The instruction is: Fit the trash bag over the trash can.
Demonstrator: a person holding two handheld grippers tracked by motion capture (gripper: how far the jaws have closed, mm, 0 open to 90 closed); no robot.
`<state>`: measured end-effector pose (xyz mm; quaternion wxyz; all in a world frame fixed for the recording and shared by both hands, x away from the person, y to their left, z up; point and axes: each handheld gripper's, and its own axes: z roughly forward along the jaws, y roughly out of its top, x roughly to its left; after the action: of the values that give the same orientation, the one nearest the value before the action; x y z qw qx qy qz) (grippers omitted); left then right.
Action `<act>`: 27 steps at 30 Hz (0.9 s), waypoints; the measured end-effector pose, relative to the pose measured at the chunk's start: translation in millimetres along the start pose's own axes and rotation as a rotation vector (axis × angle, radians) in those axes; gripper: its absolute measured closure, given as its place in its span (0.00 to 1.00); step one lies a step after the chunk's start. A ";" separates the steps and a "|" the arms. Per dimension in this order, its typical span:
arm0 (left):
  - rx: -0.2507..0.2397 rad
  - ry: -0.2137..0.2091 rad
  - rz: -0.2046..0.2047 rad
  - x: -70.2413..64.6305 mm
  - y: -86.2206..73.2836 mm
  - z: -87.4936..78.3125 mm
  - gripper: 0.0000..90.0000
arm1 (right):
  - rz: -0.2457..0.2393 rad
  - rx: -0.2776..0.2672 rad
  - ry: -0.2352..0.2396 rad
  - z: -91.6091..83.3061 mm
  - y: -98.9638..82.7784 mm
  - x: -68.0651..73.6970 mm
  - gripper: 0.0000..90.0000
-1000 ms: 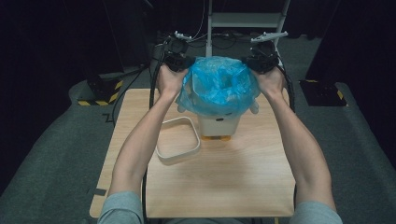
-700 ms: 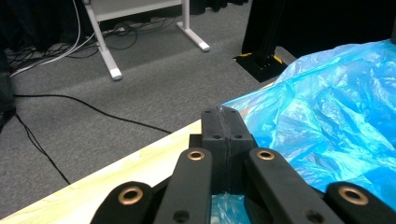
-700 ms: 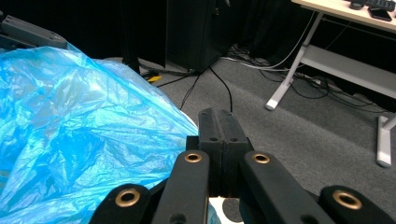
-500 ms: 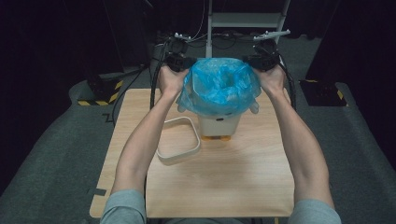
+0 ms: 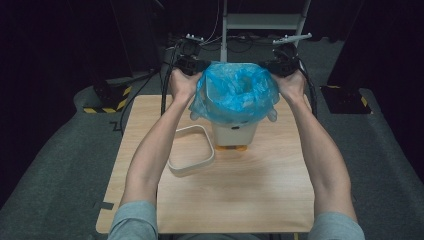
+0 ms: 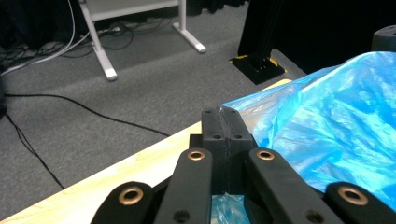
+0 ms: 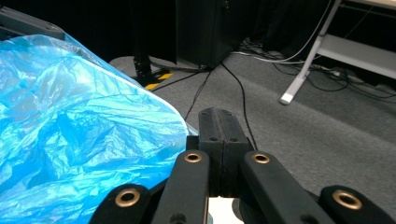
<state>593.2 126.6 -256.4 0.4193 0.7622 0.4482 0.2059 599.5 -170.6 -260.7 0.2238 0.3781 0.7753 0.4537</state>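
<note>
High view puts my left gripper [image 5: 196,66] and right gripper [image 5: 270,65] at the far edge of the table [image 5: 240,200], each clenched on the rim of the blue bag [image 5: 235,92]; the bag drapes over the white bin [image 5: 234,134]; a white frame [image 5: 191,155] lies left of the bin.

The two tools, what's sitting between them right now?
The blue bag, stretched open over the white bin, spans from the left tool to the right tool; the high view shows it.
</note>
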 end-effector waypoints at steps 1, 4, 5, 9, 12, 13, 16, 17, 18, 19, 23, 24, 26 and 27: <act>0.011 0.001 0.005 0.4 -0.3 2.4 1.00 | 0.003 0.004 0.003 0.6 0.3 -1.0 1.00; 0.019 -0.005 -0.002 1.4 -3.0 7.4 1.00 | -0.004 0.027 0.006 4.6 -0.6 -3.2 1.00; 0.020 -0.007 -0.002 1.7 -4.3 8.5 1.00 | -0.004 0.027 0.006 4.6 -0.6 -3.2 1.00; 0.022 -0.020 -0.014 2.9 -9.9 10.0 1.00 | -0.002 0.032 0.019 5.4 -5.7 -3.6 1.00; 0.007 -0.008 -0.035 3.3 -10.5 6.5 0.89 | -0.007 0.040 0.015 3.9 -7.7 -3.8 0.96; -0.005 -0.001 -0.048 3.8 -10.0 4.2 0.89 | -0.007 0.040 0.015 3.9 -7.7 -3.8 0.96; -0.045 0.040 -0.062 5.8 -9.4 -7.5 0.70 | -0.017 0.032 -0.038 -7.0 -6.0 -4.0 0.83; -0.056 0.048 -0.063 6.5 -9.8 -11.5 0.70 | -0.017 0.032 -0.038 -7.0 -6.0 -4.0 0.83; -0.063 0.053 -0.070 7.0 -9.9 -15.1 0.66 | -0.027 0.032 -0.056 -10.5 -5.4 -4.6 0.80; -0.073 0.059 -0.071 7.0 -10.2 -18.8 0.63 | -0.026 0.033 -0.073 -14.5 -4.8 -5.0 0.78; -0.088 0.059 -0.047 3.4 -9.2 -31.7 0.56 | 0.003 0.013 -0.099 -31.7 -2.3 -9.5 0.73; -0.094 0.056 -0.043 1.5 -8.9 -34.7 0.55 | 0.010 0.010 -0.097 -39.8 -2.3 -9.9 0.71; -0.099 0.045 -0.030 -2.4 -8.3 -40.8 0.53 | 0.010 0.001 -0.101 -48.3 -3.1 -8.5 0.71; -0.103 0.039 -0.025 -4.8 -8.3 -43.7 0.53 | 0.010 0.001 -0.101 -48.3 -3.1 -8.5 0.71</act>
<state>556.4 144.4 -238.3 0.4516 0.7298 0.4546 0.2383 570.1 -204.0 -239.8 0.2602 0.4042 0.7615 0.4348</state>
